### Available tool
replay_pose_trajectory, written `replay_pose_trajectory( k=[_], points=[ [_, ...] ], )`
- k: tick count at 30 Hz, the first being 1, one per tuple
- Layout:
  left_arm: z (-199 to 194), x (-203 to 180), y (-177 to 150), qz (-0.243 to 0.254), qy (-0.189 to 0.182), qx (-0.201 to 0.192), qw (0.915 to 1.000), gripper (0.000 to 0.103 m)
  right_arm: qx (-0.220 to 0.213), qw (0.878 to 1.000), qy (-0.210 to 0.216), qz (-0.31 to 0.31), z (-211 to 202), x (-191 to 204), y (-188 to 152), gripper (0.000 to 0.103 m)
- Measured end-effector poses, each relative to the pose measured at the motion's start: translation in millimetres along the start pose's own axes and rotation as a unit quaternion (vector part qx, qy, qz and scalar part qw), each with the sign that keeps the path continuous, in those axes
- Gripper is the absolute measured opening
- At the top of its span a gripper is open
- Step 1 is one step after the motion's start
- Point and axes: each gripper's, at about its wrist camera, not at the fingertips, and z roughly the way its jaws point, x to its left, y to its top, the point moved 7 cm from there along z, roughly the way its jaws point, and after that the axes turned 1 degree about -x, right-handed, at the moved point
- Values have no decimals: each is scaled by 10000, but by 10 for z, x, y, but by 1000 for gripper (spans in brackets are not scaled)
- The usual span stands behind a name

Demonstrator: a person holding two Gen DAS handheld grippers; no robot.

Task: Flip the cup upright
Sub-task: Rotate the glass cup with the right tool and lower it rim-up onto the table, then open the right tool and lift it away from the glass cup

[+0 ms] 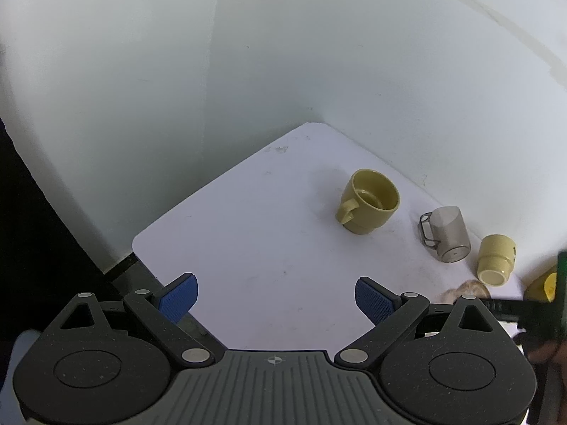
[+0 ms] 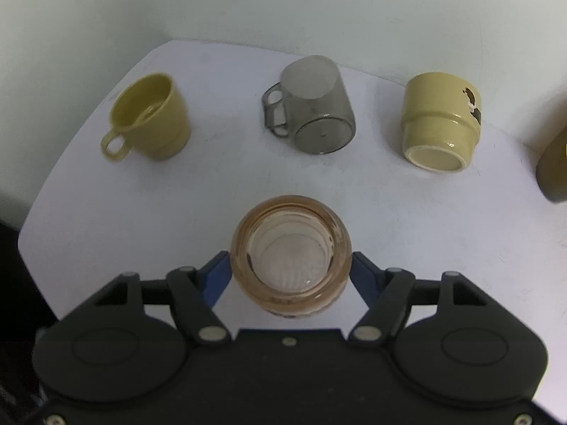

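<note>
In the right wrist view my right gripper [image 2: 290, 272] is shut on an amber glass cup [image 2: 290, 251], its blue pads against both sides. The cup's mouth faces the camera. Behind it on the white table [image 2: 407, 219] stand an olive cup [image 2: 149, 124] upright with its handle to the front left, a grey translucent mug [image 2: 315, 113] upside down, and a cream-yellow cup [image 2: 439, 124] upside down. In the left wrist view my left gripper [image 1: 276, 299] is open and empty above the table's near left part, well short of the olive cup [image 1: 368, 202].
White walls close the table at the back and left. A dark olive object [image 2: 553, 166] sits at the right edge. The table's left edge drops to a dark floor [image 1: 42, 230]. The grey mug [image 1: 446, 237] and cream cup [image 1: 494, 260] show at right in the left wrist view.
</note>
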Motion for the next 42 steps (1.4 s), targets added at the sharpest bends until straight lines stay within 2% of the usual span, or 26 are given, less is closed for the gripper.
replay_pose_trajectory(
  k=[4, 8, 10, 12, 20, 23, 25, 29, 30, 31, 32, 36, 39, 42],
  points=[
    [-33, -145, -35, 70, -82, 23, 9999, 96, 162, 9998, -33, -102, 58, 21, 96, 71],
    [-64, -238, -58, 112, -138, 34, 9998, 96, -78, 9994, -75, -330, -88, 48, 111, 76],
    [-68, -293, -63, 138, -174, 40, 9997, 96, -125, 9989, 34, -456, -166, 59, 93, 72],
    [-85, -345, -72, 170, -198, 43, 9997, 96, -23, 9988, 78, -482, -151, 52, 79, 63],
    [-129, -555, -93, 360, -276, 54, 9990, 96, 15, 9999, 132, -75, -113, 12, 159, 62],
    [-127, -646, -101, 472, -296, 88, 9984, 96, -113, 9998, 166, -29, -258, -64, 169, 69],
    [-105, -738, -107, 560, -300, 215, 9977, 96, -201, 9997, 135, -6, -389, -149, 170, 77],
    [-82, -927, -112, 669, -417, 360, 9962, 96, -358, 9992, 148, 74, -708, -320, 126, 82],
    [-79, -937, -114, 676, -424, 366, 9961, 96, -370, 9992, 125, 101, -787, -360, 109, 86],
    [-83, -1006, -112, 733, -482, 395, 9954, 96, -368, 9992, 100, 124, -866, -399, 93, 98],
    [-90, -1073, -110, 797, -515, 426, 9946, 97, -367, 9992, 97, 128, -881, -404, 93, 103],
    [-181, -1264, -66, 1078, -349, 401, 9927, 103, -428, 9990, -26, 125, -1249, -469, 0, 103],
    [-255, -1376, -43, 1200, -360, 364, 9915, 103, -526, 9984, -210, -27, -1452, -456, -64, 103],
    [-273, -1399, -80, 1165, -207, 414, 9921, 103, -707, 9966, -408, 50, -1615, -446, -154, 103]
  ],
)
